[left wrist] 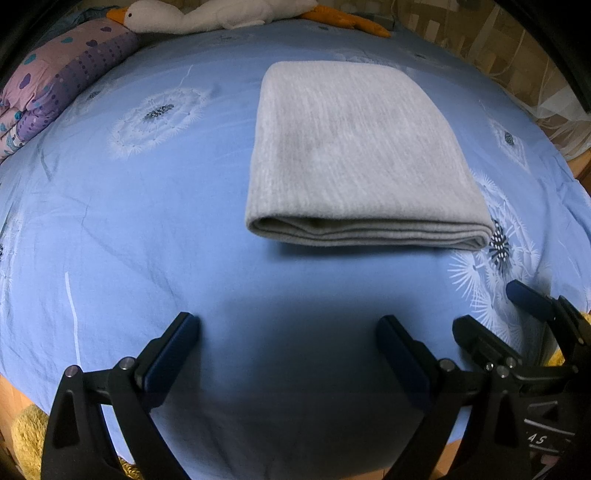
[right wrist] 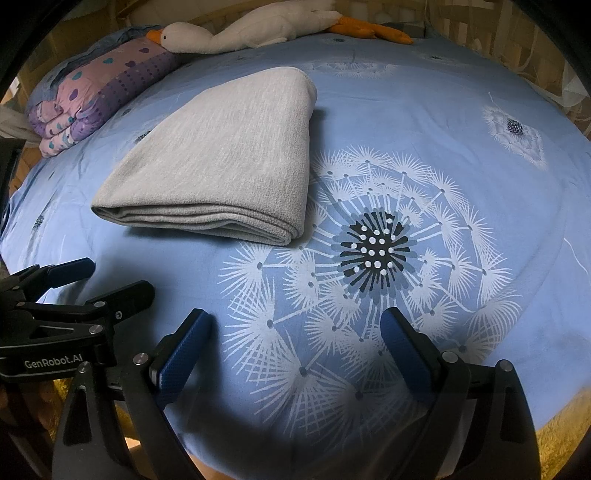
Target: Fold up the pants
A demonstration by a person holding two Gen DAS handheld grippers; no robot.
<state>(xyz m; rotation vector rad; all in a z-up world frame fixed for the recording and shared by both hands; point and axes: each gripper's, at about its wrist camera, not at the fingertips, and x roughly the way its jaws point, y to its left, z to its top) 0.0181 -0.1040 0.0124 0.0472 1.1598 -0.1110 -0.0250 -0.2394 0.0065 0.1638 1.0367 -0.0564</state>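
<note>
The grey pants lie folded into a flat rectangular stack on the blue bed sheet, layered edge toward me. They also show in the right wrist view, left of centre. My left gripper is open and empty, hovering over bare sheet in front of the pants, apart from them. My right gripper is open and empty over the big dandelion print, to the right front of the pants. Each gripper shows in the other's view: the right gripper and the left gripper.
A folded pink and purple quilt lies at the far left. A white plush goose lies along the far edge of the bed. A curtain hangs at the right. Yellow plush fabric shows below the bed's near edge.
</note>
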